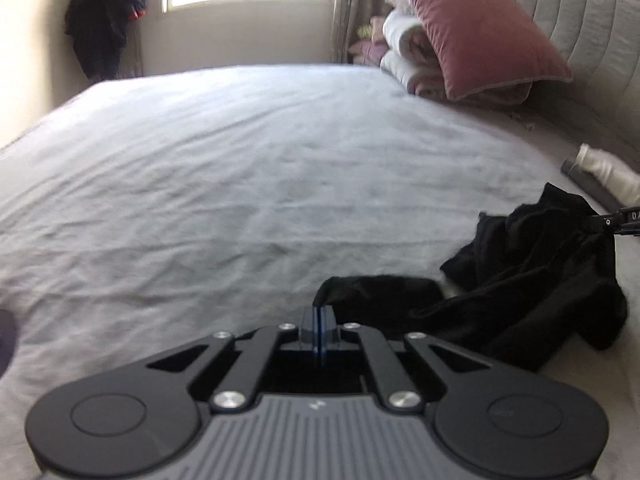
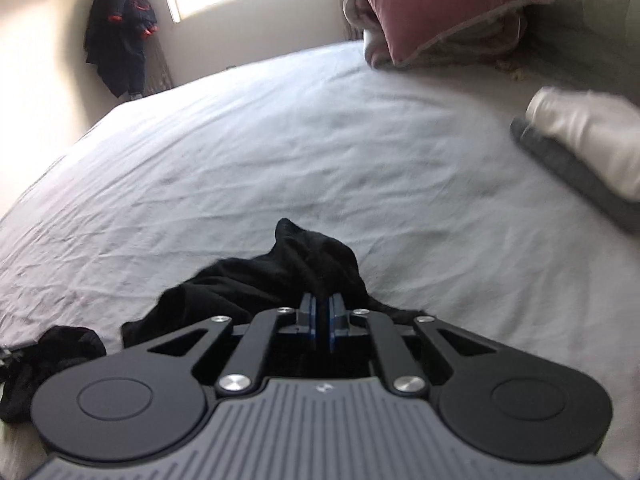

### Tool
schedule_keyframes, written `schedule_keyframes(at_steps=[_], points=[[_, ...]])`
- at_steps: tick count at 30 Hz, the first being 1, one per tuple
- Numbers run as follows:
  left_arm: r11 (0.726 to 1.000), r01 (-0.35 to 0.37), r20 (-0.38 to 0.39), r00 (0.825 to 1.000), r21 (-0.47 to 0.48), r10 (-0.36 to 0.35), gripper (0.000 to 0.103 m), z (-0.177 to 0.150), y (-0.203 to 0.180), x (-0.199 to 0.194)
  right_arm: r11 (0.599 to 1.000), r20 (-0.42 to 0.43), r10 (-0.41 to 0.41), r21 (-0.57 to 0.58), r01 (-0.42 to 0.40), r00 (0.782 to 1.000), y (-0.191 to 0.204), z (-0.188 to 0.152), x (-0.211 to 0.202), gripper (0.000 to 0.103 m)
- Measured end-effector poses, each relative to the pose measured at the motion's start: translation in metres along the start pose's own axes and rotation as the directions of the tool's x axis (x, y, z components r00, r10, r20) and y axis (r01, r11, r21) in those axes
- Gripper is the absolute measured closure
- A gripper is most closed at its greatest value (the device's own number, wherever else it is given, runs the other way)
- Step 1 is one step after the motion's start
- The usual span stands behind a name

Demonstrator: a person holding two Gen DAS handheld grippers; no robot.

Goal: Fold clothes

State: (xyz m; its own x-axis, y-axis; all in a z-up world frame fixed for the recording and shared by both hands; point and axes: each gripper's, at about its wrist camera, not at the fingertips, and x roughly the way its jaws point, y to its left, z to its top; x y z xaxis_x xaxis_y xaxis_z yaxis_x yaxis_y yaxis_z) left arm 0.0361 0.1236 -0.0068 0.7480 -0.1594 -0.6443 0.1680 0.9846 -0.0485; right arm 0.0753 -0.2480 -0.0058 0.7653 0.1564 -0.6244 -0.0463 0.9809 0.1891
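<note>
Right claw [image 2: 320,312] pinches black garment [image 2: 280,276]; left claw [image 1: 319,322] closed, w/ hem at 12, grip unclear. Soft, limp, light; grab corners.

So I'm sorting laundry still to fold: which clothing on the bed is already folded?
The white and grey folded pile near the headboard, flat and stacked. The black garment is crumpled, pinched by the right gripper.

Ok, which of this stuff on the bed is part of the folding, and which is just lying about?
Job:
- crumpled black cloth garment, pinched by the right gripper
- left gripper, shut at the garment's edge

Lying about:
- pink velvet pillow
- rolled white blankets
- folded white and grey items
- dark jacket hanging on the wall
</note>
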Motion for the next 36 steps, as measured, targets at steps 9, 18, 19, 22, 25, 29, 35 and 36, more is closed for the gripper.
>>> schedule_keyframes(at_steps=[9, 18, 19, 22, 25, 29, 35, 36], points=[[0.996, 0.059, -0.110, 0.992, -0.071, -0.066, 0.102, -0.031, 0.031, -0.042, 0.997, -0.016, -0.047, -0.063, 0.046, 0.999, -0.018, -0.028, -0.054, 0.097], [0.992, 0.111, -0.244, 0.965, 0.053, -0.095, 0.102, -0.058, 0.021, -0.044, 0.992, -0.155, -0.073, -0.112, 0.055, 0.985, -0.036, -0.073, -0.049, 0.097], [0.991, 0.110, -0.249, 0.965, 0.077, -0.088, 0.102, -0.060, 0.019, -0.043, 0.991, -0.167, -0.075, -0.124, 0.055, 0.983, -0.036, -0.078, -0.046, 0.097], [0.983, 0.122, -0.245, 0.966, 0.139, -0.085, 0.099, -0.059, 0.013, -0.042, 0.983, -0.155, -0.080, -0.179, 0.052, 0.985, -0.030, -0.079, -0.047, 0.094], [0.966, 0.171, -0.198, 0.971, 0.192, -0.132, 0.079, -0.056, 0.012, -0.050, 0.982, -0.125, -0.021, -0.188, -0.003, 0.992, -0.030, -0.073, -0.055, 0.067], [0.961, 0.183, -0.138, 0.978, 0.207, -0.156, 0.064, -0.050, 0.010, -0.052, 0.980, -0.036, 0.021, -0.197, -0.028, 0.999, -0.029, -0.062, -0.066, 0.045], [0.960, 0.185, -0.110, 0.980, 0.208, -0.165, 0.064, -0.043, 0.000, -0.042, 0.978, -0.023, 0.067, -0.195, -0.070, 0.998, -0.021, -0.050, -0.048, 0.046], [0.961, 0.189, -0.104, 0.980, 0.201, -0.170, 0.065, -0.042, -0.001, -0.040, 0.974, -0.022, 0.073, -0.212, -0.076, 0.997, -0.017, -0.049, -0.043, 0.046]])
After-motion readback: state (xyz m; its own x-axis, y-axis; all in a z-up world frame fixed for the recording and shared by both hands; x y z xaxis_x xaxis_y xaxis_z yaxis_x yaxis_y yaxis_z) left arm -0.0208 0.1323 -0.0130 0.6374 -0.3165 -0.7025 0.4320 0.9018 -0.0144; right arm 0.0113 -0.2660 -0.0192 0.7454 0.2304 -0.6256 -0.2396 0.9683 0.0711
